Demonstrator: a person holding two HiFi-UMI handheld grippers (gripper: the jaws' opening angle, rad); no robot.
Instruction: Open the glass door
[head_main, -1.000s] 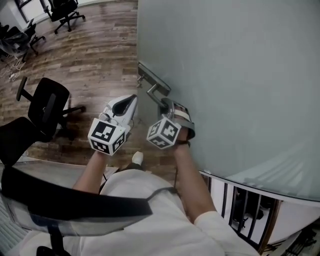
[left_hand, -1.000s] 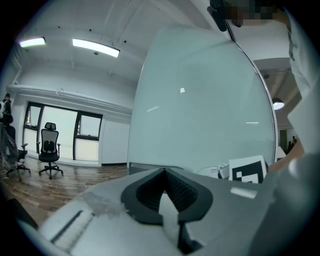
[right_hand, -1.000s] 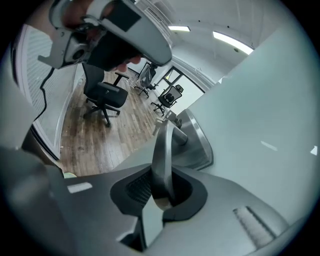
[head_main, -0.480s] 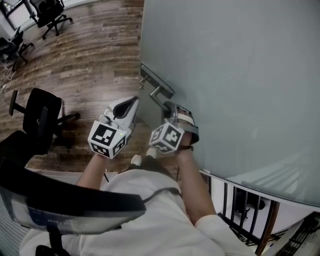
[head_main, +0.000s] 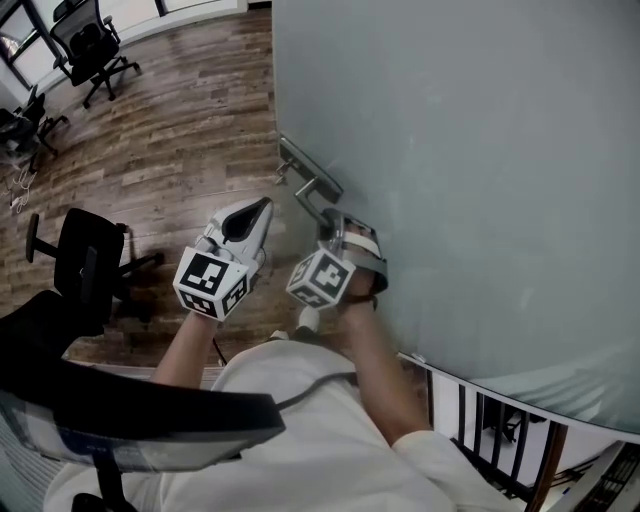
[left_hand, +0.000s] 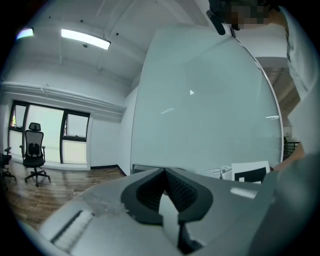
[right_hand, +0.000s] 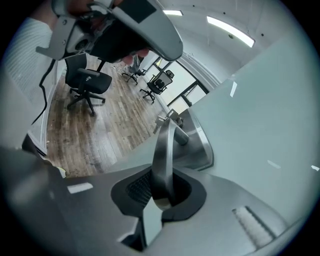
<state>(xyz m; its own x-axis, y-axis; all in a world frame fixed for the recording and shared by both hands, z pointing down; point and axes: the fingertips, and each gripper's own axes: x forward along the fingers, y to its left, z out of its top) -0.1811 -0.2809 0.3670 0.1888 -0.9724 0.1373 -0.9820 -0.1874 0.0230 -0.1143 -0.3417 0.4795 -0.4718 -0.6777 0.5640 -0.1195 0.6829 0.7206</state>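
The frosted glass door (head_main: 470, 150) fills the right of the head view. Its metal lever handle (head_main: 312, 190) juts from a plate near the door's edge. My right gripper (head_main: 335, 222) is shut on the lever's free end. In the right gripper view the lever (right_hand: 162, 150) runs straight between the pads of that gripper (right_hand: 161, 192), whose jaws have just been closing on it. My left gripper (head_main: 258, 208) hovers left of the handle, apart from it. It is shut and empty (left_hand: 165, 187), pointing along the door (left_hand: 200, 115).
A black office chair (head_main: 85, 260) stands on the wood floor (head_main: 180, 120) at the left, with more chairs (head_main: 95, 40) farther back. A dark railing (head_main: 500, 440) shows under the door's lower edge at the right. The person's shoe (head_main: 307, 320) is below the grippers.
Both grippers have shifted together with the handle, the right one staying on the lever. The black chair and floor have slid in the head view, and the shoe has stepped forward.
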